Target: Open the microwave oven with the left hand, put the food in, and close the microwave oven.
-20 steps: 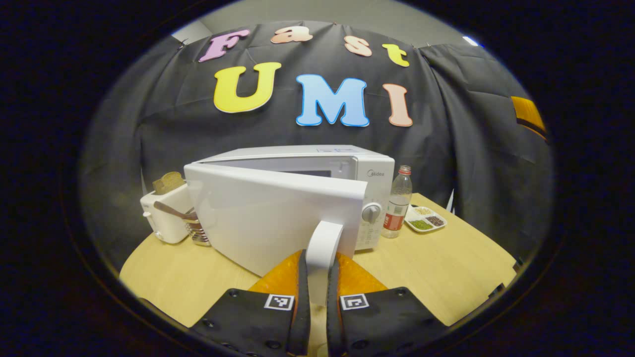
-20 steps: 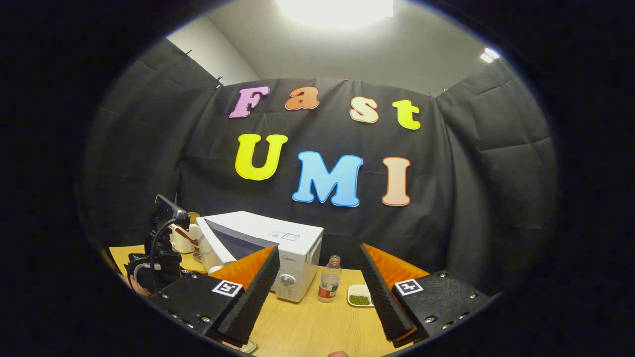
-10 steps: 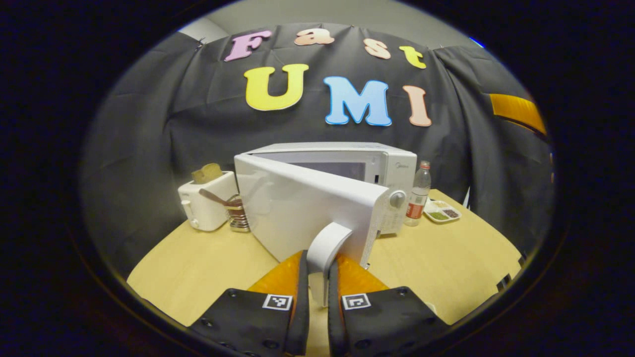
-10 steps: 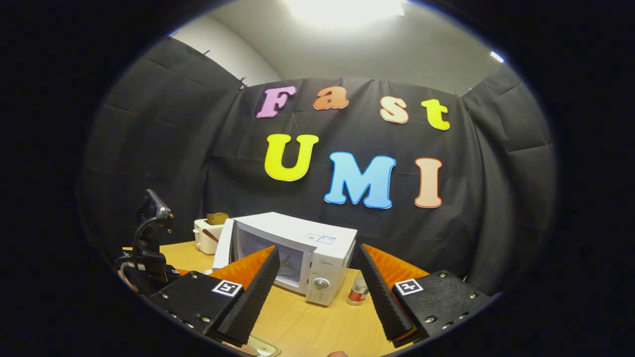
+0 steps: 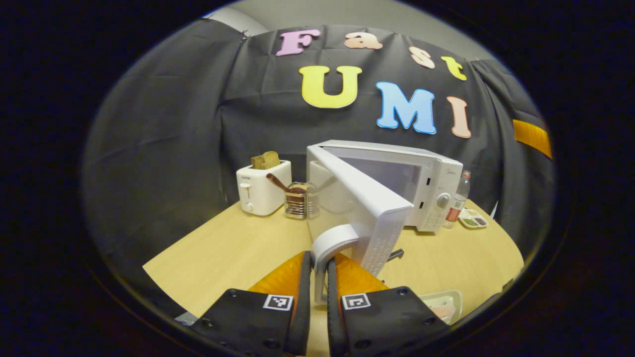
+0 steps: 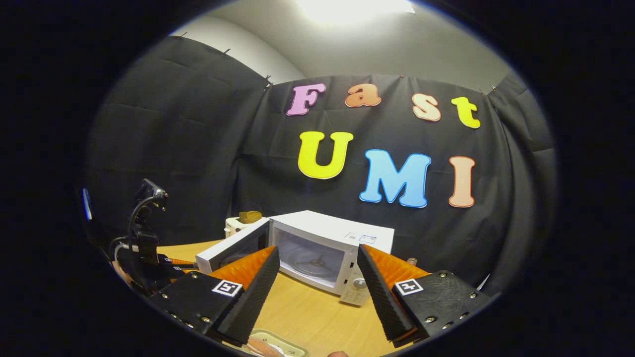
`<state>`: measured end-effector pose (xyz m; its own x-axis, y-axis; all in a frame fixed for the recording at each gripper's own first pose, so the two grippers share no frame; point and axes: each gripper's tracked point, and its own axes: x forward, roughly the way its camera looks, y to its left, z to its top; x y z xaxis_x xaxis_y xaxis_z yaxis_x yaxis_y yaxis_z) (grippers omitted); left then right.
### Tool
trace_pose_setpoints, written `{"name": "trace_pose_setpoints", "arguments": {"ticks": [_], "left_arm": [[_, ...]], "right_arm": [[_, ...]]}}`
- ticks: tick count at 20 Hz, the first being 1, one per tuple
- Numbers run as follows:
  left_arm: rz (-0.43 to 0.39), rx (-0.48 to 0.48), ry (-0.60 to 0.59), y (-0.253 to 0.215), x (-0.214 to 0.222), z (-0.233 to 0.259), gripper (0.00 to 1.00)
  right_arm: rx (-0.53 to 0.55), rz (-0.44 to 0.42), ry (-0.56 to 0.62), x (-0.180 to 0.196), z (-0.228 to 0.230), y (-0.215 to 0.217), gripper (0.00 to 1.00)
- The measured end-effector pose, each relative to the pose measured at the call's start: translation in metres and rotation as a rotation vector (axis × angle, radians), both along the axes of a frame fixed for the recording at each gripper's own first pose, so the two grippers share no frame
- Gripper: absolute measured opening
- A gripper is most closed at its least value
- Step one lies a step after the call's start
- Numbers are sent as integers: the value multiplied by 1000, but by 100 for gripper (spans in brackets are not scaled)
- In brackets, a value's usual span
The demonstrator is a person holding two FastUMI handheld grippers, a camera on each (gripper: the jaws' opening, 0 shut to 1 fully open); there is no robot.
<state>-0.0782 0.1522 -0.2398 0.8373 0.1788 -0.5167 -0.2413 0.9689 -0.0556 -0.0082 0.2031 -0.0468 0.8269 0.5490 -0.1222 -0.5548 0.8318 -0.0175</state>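
Microwave (image 5: 421,183) handle (image 5: 331,241) between left tongs (image 5: 317,277), food (image 6: 265,346) cropped

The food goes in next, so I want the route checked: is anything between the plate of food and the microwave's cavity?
Nothing visible blocks it. The door is swung aside to the left, the cavity is open, and bare table lies between it and the plate of food.

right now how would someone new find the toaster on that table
Start at the white microwave with its door swung open. Left of it on the wooden table stands a metal utensil holder, then the toaster: a small white box with bread sticking up.
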Motion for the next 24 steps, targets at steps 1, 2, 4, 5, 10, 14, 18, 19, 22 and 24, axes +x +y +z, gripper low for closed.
{"name": "trace_pose_setpoints", "arguments": {"ticks": [1, 2, 4, 5, 10, 14, 18, 19, 22, 24], "left_arm": [[4, -3, -3, 8, -7, 0, 22], [5, 4, -4, 17, -12, -2, 22], [9, 16, 3, 37, -22, -8, 21], [16, 18, 8, 46, -24, -11, 21], [58, 4, -5, 100, -30, -14, 20], [105, 9, -20, 145, -43, -11, 20], [167, -10, -54, 166, -64, -1, 47], [187, 4, -64, 171, -71, 5, 68], [252, 51, -69, 181, -92, 16, 85], [291, 85, -74, 184, -105, 27, 96]], "right_arm": [[-3, 8, 1, -3, -1, 7, 96], [-6, 15, 6, -6, -3, 14, 96], [-7, 26, 24, -12, -8, 28, 96], [-10, 34, 37, -13, -11, 36, 96], [-39, 64, 75, -22, -23, 70, 96], [-113, 97, 127, -19, -48, 89, 96], [-246, 182, 205, -31, -88, 89, 96], [-276, 212, 232, -33, -100, 88, 96], [-378, 318, 333, -49, -142, 88, 96], [-441, 377, 369, -58, -162, 83, 97]]}}
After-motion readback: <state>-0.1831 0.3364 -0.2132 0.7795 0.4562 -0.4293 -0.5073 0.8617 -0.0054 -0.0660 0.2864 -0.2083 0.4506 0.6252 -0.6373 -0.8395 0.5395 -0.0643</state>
